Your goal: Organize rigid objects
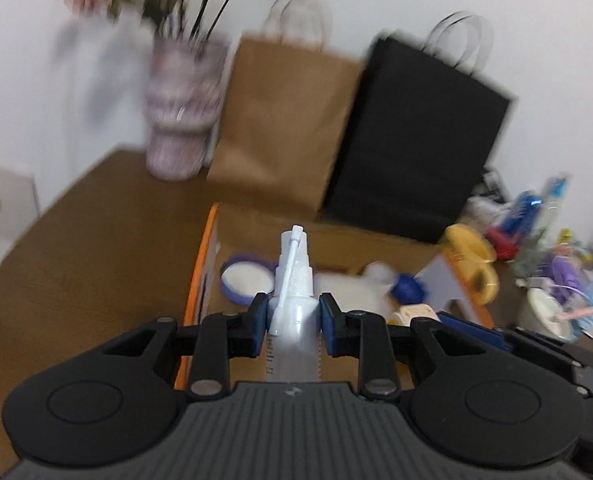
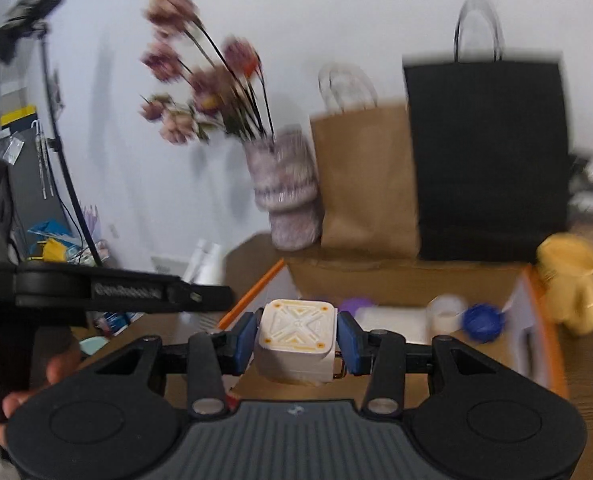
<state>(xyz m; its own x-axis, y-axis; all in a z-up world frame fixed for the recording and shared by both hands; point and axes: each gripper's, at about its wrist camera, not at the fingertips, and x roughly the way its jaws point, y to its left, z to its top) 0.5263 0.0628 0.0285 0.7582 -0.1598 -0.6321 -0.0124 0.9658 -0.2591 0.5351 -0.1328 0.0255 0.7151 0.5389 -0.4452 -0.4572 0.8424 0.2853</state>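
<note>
My left gripper (image 1: 293,322) is shut on a white spray bottle (image 1: 294,304), nozzle pointing away, held above an open cardboard box (image 1: 206,264) with an orange edge. Inside the box lie a purple-rimmed round lid (image 1: 246,278), a white flat container (image 1: 344,292) and a blue cap (image 1: 407,288). My right gripper (image 2: 296,340) is shut on a white square box with an orange pattern (image 2: 296,334), just in front of the same cardboard box (image 2: 396,280). The left gripper's body (image 2: 108,292) shows at the left of the right wrist view, with a hand (image 2: 60,368) on it.
Behind the box stand a patterned vase of dried flowers (image 1: 182,108), a brown paper bag (image 1: 284,120) and a black paper bag (image 1: 420,136). A yellow mug (image 1: 472,264) and a heap of small coloured items (image 1: 548,264) sit to the right on the brown table (image 1: 96,248).
</note>
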